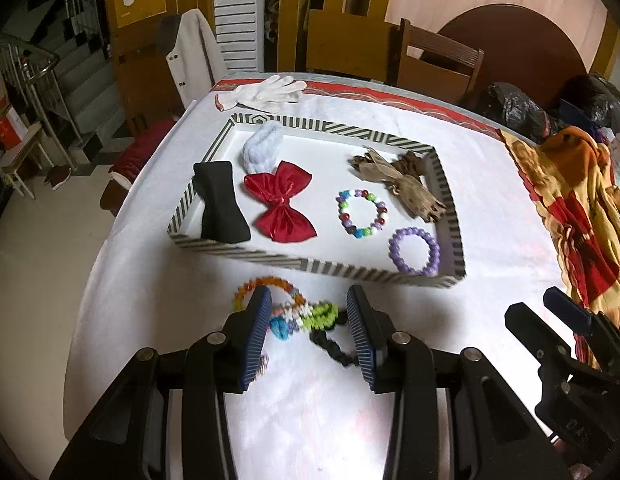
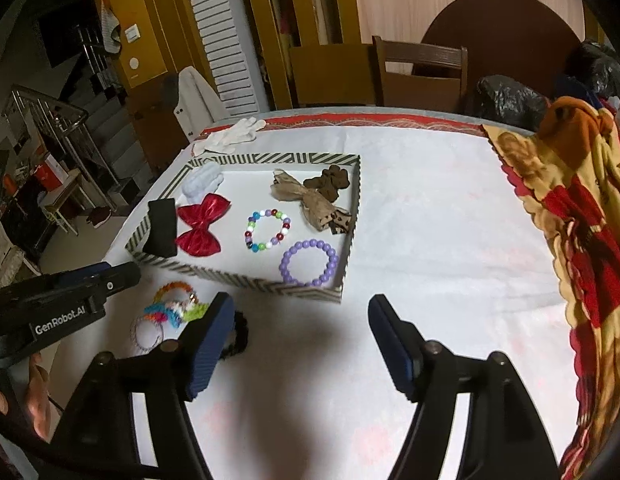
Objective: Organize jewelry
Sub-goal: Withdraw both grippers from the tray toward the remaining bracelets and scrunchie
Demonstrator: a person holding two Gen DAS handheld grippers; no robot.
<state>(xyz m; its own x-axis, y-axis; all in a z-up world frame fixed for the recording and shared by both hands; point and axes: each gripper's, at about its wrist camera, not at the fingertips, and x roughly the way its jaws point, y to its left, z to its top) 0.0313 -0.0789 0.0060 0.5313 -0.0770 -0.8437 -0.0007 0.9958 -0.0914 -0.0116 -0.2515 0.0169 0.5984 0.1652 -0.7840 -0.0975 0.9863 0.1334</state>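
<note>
A striped-rim tray holds a black bow, a red bow, a white scrunchie, a brown bow, a multicolour bead bracelet and a purple bead bracelet. In front of the tray lies a heap of bracelets and hair ties, with a black scrunchie. My left gripper is open just above this heap. My right gripper is open and empty over bare cloth.
A white glove lies at the table's far edge. An orange and red patterned cloth covers the right side. Chairs stand behind the table. The table's left edge drops to the floor.
</note>
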